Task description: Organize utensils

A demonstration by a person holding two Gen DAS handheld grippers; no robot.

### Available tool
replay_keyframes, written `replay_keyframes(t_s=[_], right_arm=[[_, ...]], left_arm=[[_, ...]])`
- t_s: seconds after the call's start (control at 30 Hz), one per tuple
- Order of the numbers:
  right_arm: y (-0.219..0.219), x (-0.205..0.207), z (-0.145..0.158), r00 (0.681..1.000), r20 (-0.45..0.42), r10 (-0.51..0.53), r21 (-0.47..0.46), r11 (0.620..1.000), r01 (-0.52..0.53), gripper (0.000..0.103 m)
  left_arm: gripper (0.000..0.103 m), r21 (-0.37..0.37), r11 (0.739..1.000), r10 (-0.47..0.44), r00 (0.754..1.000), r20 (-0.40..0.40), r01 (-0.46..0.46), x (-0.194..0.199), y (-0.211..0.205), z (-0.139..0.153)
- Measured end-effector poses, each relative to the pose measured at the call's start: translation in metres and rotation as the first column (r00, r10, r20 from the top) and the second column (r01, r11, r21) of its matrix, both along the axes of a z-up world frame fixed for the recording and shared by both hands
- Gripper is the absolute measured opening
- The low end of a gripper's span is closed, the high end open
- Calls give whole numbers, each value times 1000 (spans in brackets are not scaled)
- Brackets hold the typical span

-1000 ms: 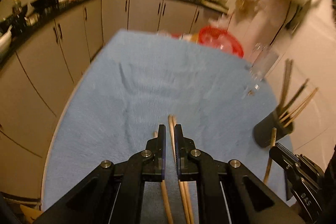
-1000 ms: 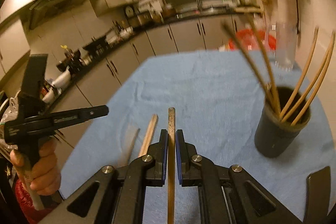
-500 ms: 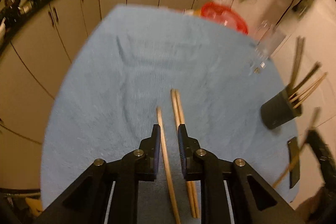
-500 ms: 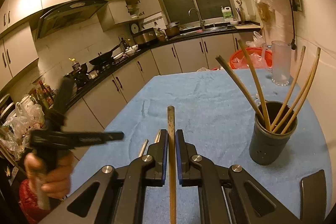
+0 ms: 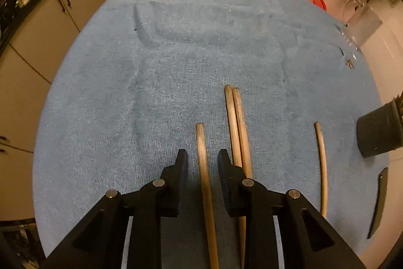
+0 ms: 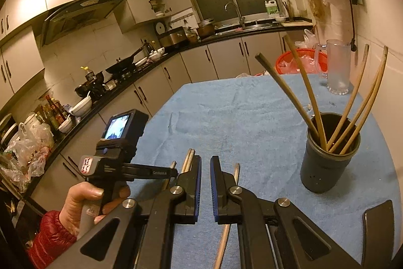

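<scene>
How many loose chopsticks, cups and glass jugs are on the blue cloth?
Tan wooden chopsticks lying loose: 4
Dark round plastic cup: 1
Clear glass jug: 1
Total: 6

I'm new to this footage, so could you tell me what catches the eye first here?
The dark holder at the right of the blue towel bristles with fanned-out chopsticks. Nearer, the left gripper hangs over a loose chopstick, which lies between its opening jaws.
</scene>
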State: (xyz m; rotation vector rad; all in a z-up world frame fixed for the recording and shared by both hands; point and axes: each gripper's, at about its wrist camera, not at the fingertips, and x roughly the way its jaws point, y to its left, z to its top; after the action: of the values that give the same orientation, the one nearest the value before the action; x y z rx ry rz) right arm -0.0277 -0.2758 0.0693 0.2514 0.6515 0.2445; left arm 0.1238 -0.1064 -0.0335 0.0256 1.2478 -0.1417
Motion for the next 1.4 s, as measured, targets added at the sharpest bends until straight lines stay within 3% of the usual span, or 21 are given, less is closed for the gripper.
replay_keyframes(t_s=[0.1, 0.2, 0.47, 0.63, 0.83, 1.03, 1.2, 1.4], right_arm=[[3, 17, -10, 996, -94, 10, -25, 1000, -12, 9], [6, 35, -28, 987, -163, 6, -52, 999, -14, 13], [22, 99, -84, 924, -382, -18, -136, 990, -37, 15], [21, 133, -110, 884, -466, -47, -173, 984, -39, 15], [23, 146, -110, 877, -479, -18, -160, 985, -68, 8], [21, 119, -64, 946, -324, 4, -114, 993, -43, 8], [18, 82, -14, 992, -124, 2, -95, 995, -14, 7], [26, 39, 25, 997, 72, -16, -85, 996, 22, 7]], left_arm=[[8, 35, 999, 16, 1000, 15, -16, -2, -2, -1], [8, 16, 1000, 24, 1000, 12, -24, -4, 1, 0], [7, 4, 1000, 16, 1000, 19, -16, -14, 21, 2], [7, -1, 1000, 7, 1000, 19, -7, -5, 20, 2], [7, -25, 1000, -2, 999, 41, 3, 0, 19, 7], [7, -46, 999, 1, 987, 162, 7, -17, 23, 51], [7, -67, 998, 1, 964, 267, 17, -42, 28, 91], [7, -78, 996, -2, 936, 351, 31, -64, 29, 123]])
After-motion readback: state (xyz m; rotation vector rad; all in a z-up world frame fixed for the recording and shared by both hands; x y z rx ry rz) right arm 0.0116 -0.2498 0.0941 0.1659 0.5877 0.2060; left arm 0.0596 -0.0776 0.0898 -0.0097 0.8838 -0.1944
